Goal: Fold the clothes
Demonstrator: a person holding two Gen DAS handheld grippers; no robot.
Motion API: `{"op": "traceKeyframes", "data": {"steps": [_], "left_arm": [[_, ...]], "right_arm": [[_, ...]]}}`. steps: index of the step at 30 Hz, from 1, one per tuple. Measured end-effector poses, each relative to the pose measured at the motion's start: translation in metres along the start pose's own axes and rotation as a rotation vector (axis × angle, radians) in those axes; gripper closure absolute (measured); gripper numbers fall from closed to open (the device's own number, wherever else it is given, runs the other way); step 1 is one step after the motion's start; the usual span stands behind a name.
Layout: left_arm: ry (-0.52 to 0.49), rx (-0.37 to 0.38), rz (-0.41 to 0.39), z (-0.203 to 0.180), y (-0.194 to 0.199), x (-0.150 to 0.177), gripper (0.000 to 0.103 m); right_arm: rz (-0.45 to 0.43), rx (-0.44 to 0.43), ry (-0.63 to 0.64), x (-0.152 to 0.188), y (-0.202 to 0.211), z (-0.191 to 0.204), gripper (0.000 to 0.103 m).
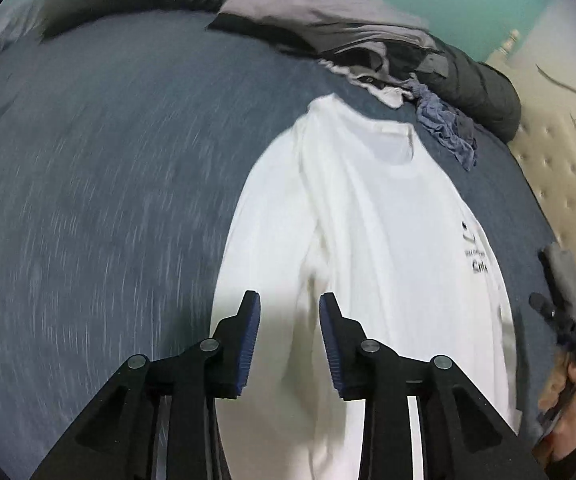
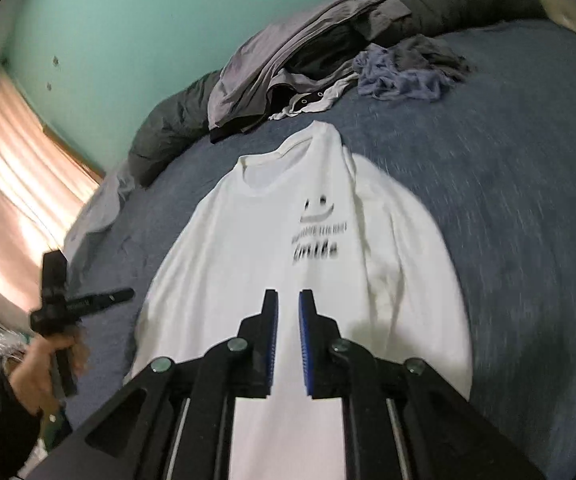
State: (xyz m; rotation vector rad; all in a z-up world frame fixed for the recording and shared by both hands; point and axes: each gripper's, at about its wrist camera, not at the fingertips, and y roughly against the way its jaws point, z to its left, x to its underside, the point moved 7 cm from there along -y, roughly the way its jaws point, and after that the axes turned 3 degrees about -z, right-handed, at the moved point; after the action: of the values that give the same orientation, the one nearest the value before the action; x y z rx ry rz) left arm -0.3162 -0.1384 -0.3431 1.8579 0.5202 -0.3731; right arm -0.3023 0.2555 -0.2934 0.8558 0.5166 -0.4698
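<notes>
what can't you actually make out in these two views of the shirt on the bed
- White t-shirt hem: both views, hidden behind the gripper bodies and cut off by the bottom edge.
- Small print under the smiley: right wrist view, motion blur makes it unreadable; left wrist view shows only its edge.
- Clothes pile: single garments cannot be told apart, they overlap.
- Bedsheet texture: smeared by blur.

Teal wall [image 2: 127,20], curtained window [image 2: 11,184]
</notes>
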Motion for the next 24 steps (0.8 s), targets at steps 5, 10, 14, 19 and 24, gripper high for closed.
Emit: {"op": "traceKeyframes", "data": {"steps": [5,10,14,19,24], "left_arm": [[0.069,-0.016,0.018,0.019,0.01,0.049,0.065],[0.123,-0.036,0.033,0.031,0.018,0.08,0.061],[0.147,-0.057,0.05,0.036,0.023,0.1,0.058],[0.175,-0.058,0.073,0.039,0.025,0.122,0.056],[0.178,-0.046,0.074,0.034,0.021,0.127,0.056]], "right_arm": [[-0.026,-0.031,0.005,0.029,0.018,0.003,0.084],[-0.054,-0.058,-0.029,0.038,0.023,-0.004,0.082],[-0.087,-0.062,-0.024,0.034,0.028,-0.007,0.081],[-0.103,-0.121,-0.064,0.033,0.031,-0.009,0.081],[-0.11,-0.137,-0.101,0.033,0.033,-0.015,0.081]]}}
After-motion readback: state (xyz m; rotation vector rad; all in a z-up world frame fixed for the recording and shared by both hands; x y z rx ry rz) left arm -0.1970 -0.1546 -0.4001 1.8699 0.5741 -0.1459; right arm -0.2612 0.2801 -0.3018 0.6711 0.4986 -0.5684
